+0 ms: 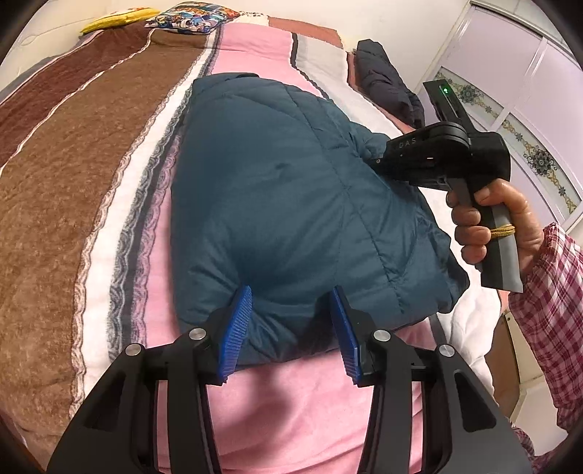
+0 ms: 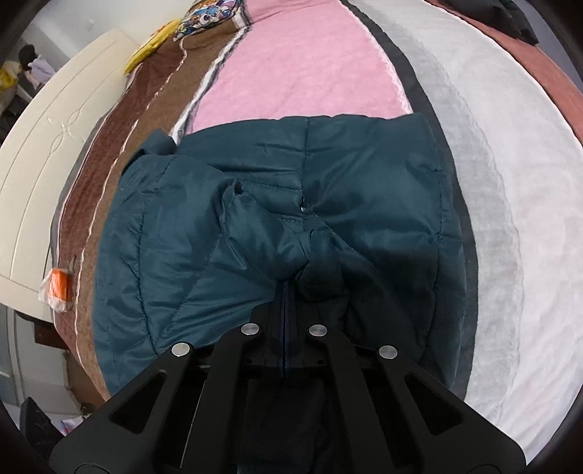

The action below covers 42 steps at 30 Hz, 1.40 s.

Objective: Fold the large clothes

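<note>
A dark teal quilted jacket [image 1: 277, 197] lies folded into a bundle on the striped bedspread [image 1: 73, 204]. My left gripper [image 1: 289, 317] is open, its blue pads [image 1: 238, 328] on either side of the jacket's near edge, not clamped. My right gripper's body [image 1: 437, 153] shows in the left wrist view at the jacket's right side, held by a hand. In the right wrist view the jacket [image 2: 255, 226] fills the middle and my right gripper [image 2: 288, 288] is shut on a bunched fold of the jacket; its fingertips are buried in the fabric.
A dark garment [image 1: 386, 80] lies at the bed's far right. A patterned pillow [image 1: 189, 18] and a yellow item [image 1: 113, 20] sit at the far end. A cream headboard [image 2: 47, 156] and an orange packet [image 2: 58, 288] show at the left. Wardrobe doors [image 1: 528, 73] stand at the right.
</note>
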Each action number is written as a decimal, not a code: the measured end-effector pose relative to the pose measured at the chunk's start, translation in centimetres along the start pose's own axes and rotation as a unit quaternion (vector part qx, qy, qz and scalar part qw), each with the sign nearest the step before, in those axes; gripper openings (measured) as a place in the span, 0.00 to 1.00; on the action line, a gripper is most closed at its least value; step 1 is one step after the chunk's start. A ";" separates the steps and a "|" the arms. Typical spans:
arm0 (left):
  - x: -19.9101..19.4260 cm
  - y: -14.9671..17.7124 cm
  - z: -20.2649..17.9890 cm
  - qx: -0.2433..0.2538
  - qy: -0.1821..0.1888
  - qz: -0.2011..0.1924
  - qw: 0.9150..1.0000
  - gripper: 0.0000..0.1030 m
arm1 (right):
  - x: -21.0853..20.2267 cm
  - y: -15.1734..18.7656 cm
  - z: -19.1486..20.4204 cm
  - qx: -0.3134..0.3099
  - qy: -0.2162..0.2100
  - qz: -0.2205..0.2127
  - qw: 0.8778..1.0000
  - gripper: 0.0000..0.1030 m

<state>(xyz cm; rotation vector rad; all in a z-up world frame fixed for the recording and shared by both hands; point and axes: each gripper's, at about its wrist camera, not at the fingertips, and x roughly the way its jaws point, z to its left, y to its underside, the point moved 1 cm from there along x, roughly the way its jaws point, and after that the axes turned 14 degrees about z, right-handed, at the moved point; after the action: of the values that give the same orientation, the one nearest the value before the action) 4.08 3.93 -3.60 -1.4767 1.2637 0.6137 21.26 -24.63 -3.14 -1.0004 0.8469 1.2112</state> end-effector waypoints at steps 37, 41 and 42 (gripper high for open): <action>-6.0 4.8 -6.5 -0.051 -0.134 -0.049 0.988 0.54 | -6.7 24.6 6.4 -0.066 0.118 -0.126 0.983 0.14; -5.9 5.2 -7.3 -0.042 -0.154 -0.056 0.986 0.54 | -5.4 25.8 6.3 -0.064 0.125 -0.119 0.983 0.15; -5.8 5.4 -7.5 -0.041 -0.157 -0.056 0.985 0.54 | -5.2 26.1 6.2 -0.063 0.125 -0.118 0.983 0.15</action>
<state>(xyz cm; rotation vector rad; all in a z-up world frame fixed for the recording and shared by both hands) -4.44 -0.12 1.87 -1.4423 0.9147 0.7961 -5.29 -19.02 -0.26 -1.3368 0.8260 0.9573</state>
